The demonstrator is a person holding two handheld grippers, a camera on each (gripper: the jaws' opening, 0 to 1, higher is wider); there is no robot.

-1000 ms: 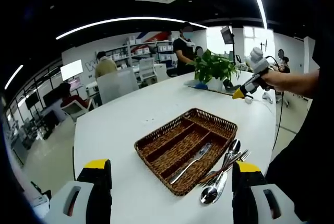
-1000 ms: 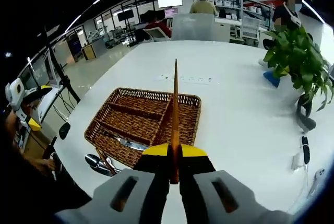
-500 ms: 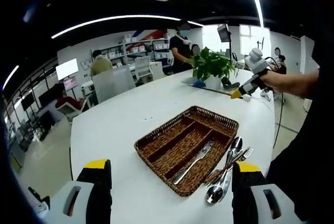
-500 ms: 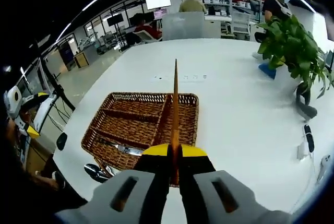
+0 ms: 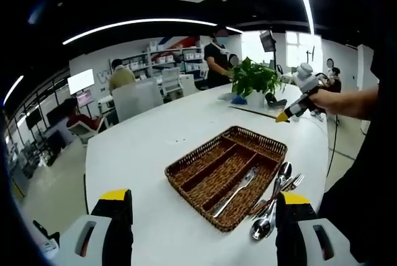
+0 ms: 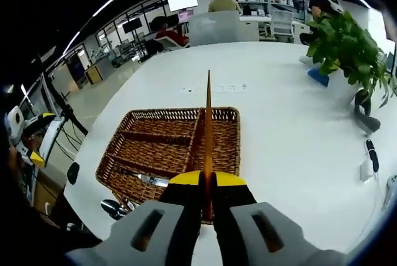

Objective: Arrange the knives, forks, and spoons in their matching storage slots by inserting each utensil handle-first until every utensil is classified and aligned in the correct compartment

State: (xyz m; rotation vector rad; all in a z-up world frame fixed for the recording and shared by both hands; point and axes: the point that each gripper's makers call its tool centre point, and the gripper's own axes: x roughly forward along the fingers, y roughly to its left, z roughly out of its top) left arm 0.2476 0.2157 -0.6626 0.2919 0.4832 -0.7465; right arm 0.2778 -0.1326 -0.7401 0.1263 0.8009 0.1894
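A brown wicker cutlery basket [image 5: 257, 134] with long compartments lies on the white table [image 5: 142, 148]. One silver knife [image 5: 236, 190] rests in its nearest compartment. Spoons and forks [image 5: 273, 201] lie piled on the table beside the basket's near edge. My left gripper [image 5: 201, 216] is open, its jaws wide apart in front of the basket. My right gripper [image 6: 208, 185] is shut on a thin brown utensil [image 6: 208, 129], seen edge-on, pointing over the basket [image 6: 155, 112]. In the left gripper view, that right gripper [image 5: 282, 117] hovers above the table's far right.
A potted green plant [image 5: 254, 80] stands on the table beyond the basket, with a blue object at its foot. Cables and small devices [image 6: 370, 154] lie near the table's right edge. People, chairs and shelves fill the room behind. My left gripper [image 6: 31, 148] shows at the left.
Both views have shifted slightly with the hands. The right gripper still holds the thin utensil over the basket, a little closer. Basket, knife and pile have not moved.
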